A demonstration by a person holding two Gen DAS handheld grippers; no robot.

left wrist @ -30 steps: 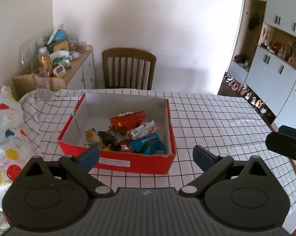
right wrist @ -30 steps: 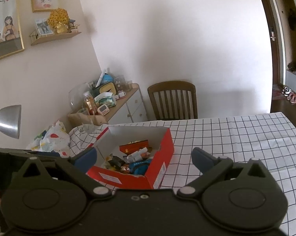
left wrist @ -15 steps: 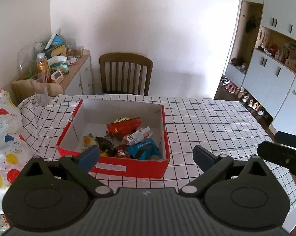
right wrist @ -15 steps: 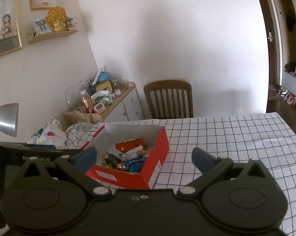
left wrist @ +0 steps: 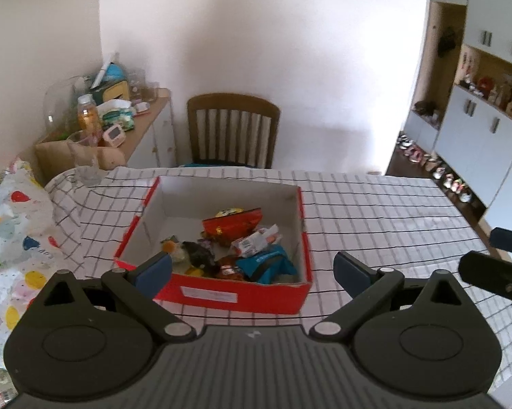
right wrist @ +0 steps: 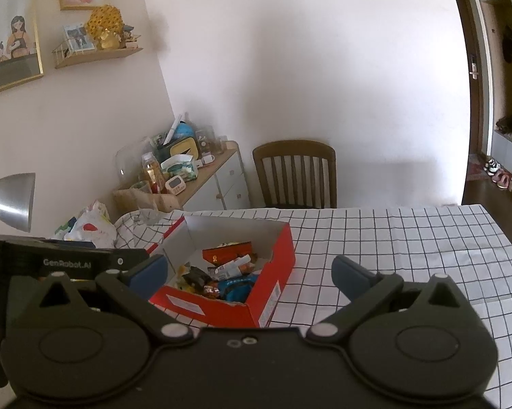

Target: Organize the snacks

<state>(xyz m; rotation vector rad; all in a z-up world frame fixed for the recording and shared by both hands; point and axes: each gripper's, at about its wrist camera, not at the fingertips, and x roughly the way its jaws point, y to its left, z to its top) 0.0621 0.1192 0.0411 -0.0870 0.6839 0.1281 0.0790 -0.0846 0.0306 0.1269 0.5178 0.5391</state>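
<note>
Snacks: assorted wrapped packets, among them a red-orange pouch and a blue bag, piled in the box's near right part.
Box: open red cardboard box with white inside, on the checked tablecloth toward the table's left edge.
Left gripper: jaws wide, empty, above the box's near wall.
Right gripper: jaws wide, empty, held off the cloth.
Chair: brown wooden chair at the table's far edge.
</note>
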